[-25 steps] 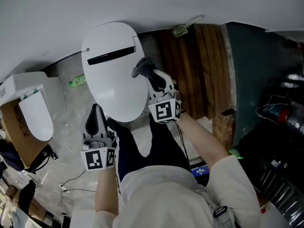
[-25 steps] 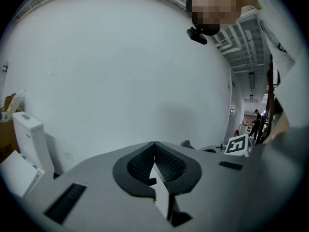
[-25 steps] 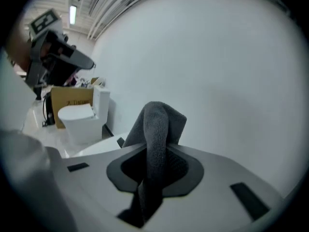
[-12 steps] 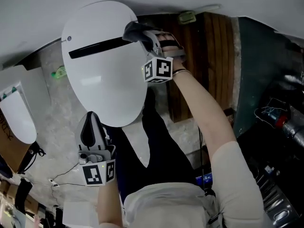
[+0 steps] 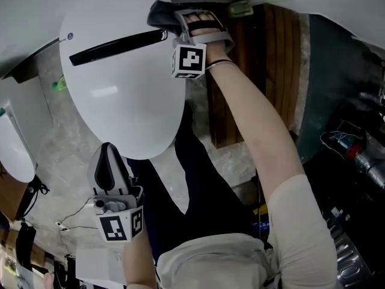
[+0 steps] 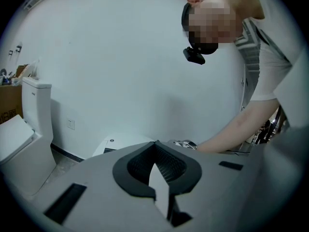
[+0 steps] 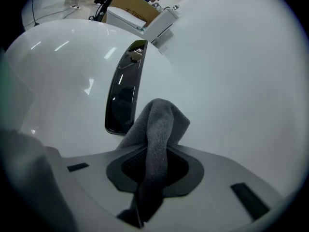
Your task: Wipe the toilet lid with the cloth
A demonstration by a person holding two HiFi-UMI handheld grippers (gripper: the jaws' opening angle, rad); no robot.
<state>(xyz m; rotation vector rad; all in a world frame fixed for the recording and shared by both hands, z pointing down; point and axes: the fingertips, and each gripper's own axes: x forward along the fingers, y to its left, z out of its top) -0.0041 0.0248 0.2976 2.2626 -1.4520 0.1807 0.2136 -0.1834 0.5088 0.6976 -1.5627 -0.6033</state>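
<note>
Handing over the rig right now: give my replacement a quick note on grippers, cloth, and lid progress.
Right gripper: shut on the grey cloth, at the far end of the toilet lid, by the dark strip.
Left gripper: shut, empty, held off the lid near its front edge.
Done: wiped area cannot be told.
Left: probably sweep the cloth over the rest of the lid.

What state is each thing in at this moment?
toilet lid: down, closed.
cloth: bunched, clamped in the right gripper, at the lid's back end by the black strip.
right gripper: shut on the cloth.
left gripper: shut, empty, near the lid's front end.
</note>
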